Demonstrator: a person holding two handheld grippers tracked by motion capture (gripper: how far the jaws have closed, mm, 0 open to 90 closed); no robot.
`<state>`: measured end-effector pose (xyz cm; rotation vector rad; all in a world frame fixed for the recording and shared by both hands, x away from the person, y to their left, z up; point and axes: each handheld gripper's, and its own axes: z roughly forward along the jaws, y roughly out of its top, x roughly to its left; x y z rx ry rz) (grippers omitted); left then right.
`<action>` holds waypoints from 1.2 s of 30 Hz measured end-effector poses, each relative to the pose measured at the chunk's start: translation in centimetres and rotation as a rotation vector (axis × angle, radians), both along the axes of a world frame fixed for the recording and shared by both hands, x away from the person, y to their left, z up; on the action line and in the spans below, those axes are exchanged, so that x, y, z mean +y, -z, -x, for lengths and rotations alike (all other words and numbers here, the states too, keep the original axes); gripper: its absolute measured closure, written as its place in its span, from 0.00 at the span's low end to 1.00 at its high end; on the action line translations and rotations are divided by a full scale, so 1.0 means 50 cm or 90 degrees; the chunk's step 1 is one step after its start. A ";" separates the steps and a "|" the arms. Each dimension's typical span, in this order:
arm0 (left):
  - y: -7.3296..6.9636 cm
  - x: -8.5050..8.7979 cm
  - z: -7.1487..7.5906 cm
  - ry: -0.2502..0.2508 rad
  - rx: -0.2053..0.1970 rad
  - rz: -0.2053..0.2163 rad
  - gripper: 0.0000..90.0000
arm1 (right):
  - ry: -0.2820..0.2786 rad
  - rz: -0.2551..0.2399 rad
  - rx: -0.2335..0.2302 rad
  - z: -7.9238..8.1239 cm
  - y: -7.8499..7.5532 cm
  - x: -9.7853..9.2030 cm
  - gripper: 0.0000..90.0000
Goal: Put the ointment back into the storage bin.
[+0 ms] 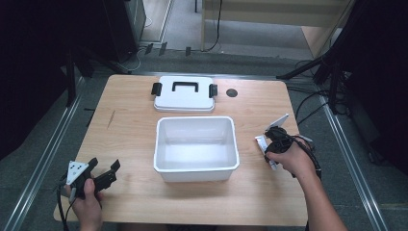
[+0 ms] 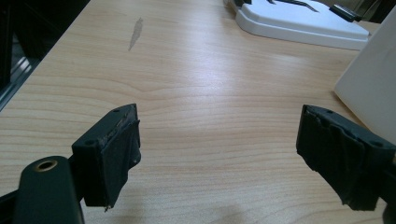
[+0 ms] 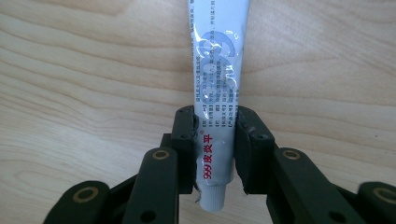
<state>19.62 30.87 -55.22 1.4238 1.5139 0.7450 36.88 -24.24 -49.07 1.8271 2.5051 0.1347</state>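
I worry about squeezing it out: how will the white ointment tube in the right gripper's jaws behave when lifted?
The white ointment tube looks soft, so it may dent where the right gripper pinches it. It seems light. Its glossy skin might slip, and the long free end could sag slightly.

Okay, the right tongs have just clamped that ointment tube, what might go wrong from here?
1. The right tongs grip the soft ointment tube near its cap end, so the squeeze may dent it or let the long free end sag and slip.
2. The white bin has tall walls; the dangling tube could catch the near rim on the way in.
3. The left tongs are open and away from the bin, so a knock might shift it.
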 end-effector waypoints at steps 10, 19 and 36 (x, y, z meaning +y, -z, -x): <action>0.000 0.001 0.000 0.001 0.001 0.001 0.16 | -0.010 -0.048 -0.041 0.004 -0.049 0.015 0.81; 0.000 0.001 0.000 0.000 0.001 0.003 0.16 | -0.041 -0.070 -0.067 0.002 -0.100 0.054 0.81; 0.000 0.001 -0.001 0.001 0.002 0.004 0.16 | -0.086 -0.077 -0.094 0.004 -0.207 0.112 0.81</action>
